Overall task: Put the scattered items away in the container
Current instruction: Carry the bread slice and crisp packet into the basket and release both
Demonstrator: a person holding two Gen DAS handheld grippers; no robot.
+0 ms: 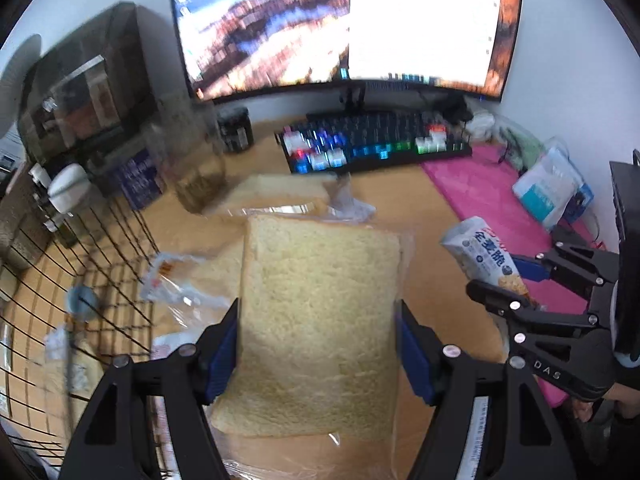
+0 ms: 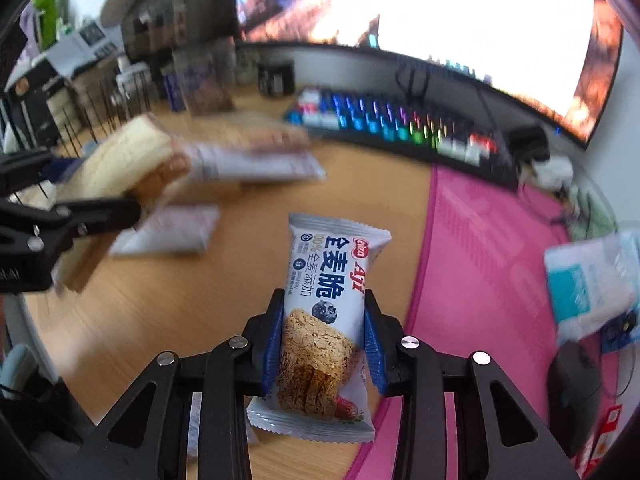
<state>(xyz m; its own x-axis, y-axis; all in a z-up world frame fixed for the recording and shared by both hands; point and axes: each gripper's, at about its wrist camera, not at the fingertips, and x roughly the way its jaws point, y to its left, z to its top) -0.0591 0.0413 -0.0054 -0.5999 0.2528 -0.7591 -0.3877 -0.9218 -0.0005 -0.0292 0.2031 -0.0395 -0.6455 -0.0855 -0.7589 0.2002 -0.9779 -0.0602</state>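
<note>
A slice of pale bread in clear wrap [image 1: 320, 272] is held up off the wooden desk, my left gripper [image 1: 319, 308] shut on its two sides; from the right wrist view this bread [image 2: 124, 160] and left gripper [image 2: 92, 184] are at the left. My right gripper [image 2: 324, 296] is shut on a white and blue wholewheat snack packet [image 2: 332, 264], lifted over the desk edge of the pink mat. The left wrist view shows that packet [image 1: 480, 248] in the right gripper [image 1: 494, 274] at the right. A black wire basket [image 1: 100, 248] stands at the left, holding wrapped items.
More wrapped bread lies on the desk [image 1: 280, 192] and beside the basket [image 1: 188, 276]. A lit keyboard [image 1: 372, 144] and monitor [image 1: 344, 24] are behind. A pink mat [image 2: 488, 264], tissue pack [image 2: 588, 284] and black mouse [image 2: 576, 396] are at the right. A jar [image 1: 200, 160] stands by the basket.
</note>
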